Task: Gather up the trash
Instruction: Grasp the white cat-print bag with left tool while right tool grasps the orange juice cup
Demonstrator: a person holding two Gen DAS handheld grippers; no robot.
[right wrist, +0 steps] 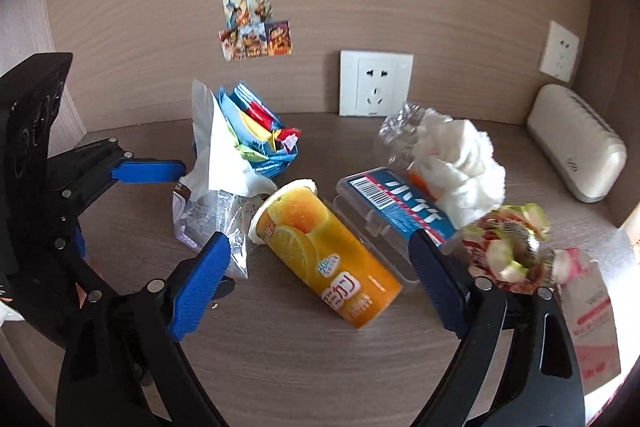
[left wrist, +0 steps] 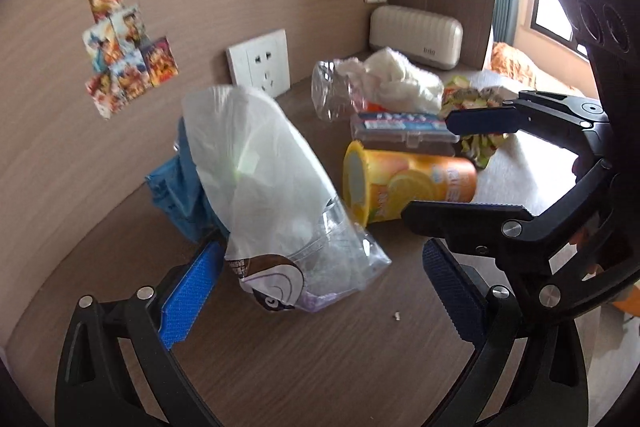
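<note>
1. Jaws on both grippers are standing apart and empty: the right gripper [right wrist: 320, 275] is straddling the orange can [right wrist: 320, 251] lying mid-surface, likely lining up a grasp.
2. Left gripper [left wrist: 316, 291] is facing the plastic bag [left wrist: 272, 195] near the surface's back edge.

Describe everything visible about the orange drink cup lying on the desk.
The orange drink cup is a tall, printed, paper-looking cylinder with lemon-slice artwork and a pale rim. It lies on its side on the wooden desk, rim toward the plastic bag, apparently touching it. The clear plastic case lies alongside. The open right claw straddles it without touching.
</note>
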